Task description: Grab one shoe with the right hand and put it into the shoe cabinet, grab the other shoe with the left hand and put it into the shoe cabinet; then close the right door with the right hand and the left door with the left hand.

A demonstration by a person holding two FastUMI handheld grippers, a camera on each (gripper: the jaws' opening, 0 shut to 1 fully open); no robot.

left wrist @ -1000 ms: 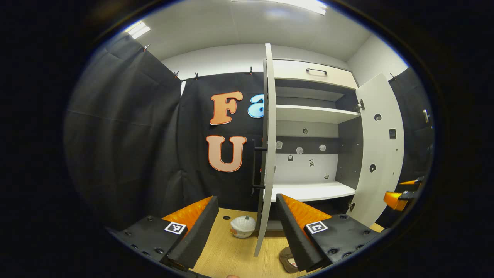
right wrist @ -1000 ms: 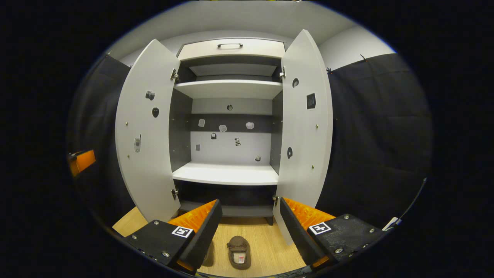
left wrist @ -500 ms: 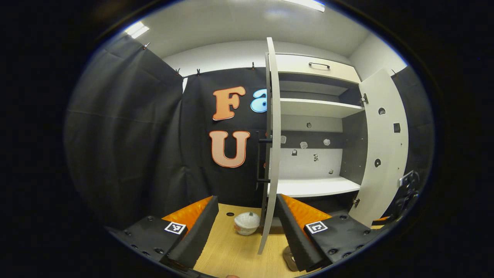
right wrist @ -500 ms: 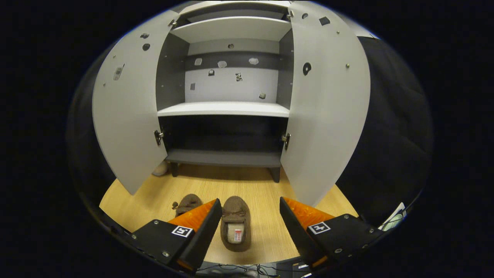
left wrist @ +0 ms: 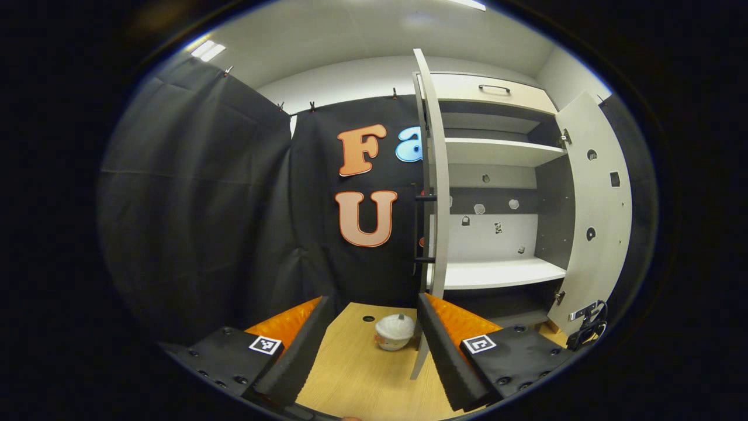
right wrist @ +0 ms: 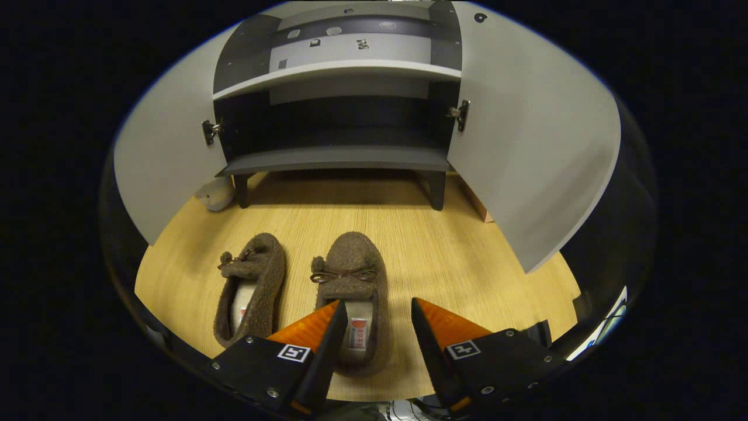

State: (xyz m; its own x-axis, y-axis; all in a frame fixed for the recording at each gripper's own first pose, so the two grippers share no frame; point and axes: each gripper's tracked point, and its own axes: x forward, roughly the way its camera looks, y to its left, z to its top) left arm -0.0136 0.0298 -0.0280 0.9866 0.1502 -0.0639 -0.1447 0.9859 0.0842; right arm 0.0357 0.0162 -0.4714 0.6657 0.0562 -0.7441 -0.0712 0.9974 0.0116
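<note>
Brown shoes: right shoe [right wrist: 350, 295] now lower centre, between the spread fingers of right gripper [right wrist: 377, 327].
Left gripper [left wrist: 371, 345]: open, idle.
Grasp: imminent.

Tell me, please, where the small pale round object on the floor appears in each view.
Left gripper view: the small pale round object sits low in the centre, on the wooden floor, just left of the foot of the left door, which is seen edge-on.
Right gripper view: the same object is at mid-left, partly hidden behind the left door's lower edge, beside the cabinet leg.
Shared landmark: the open left door.
</note>
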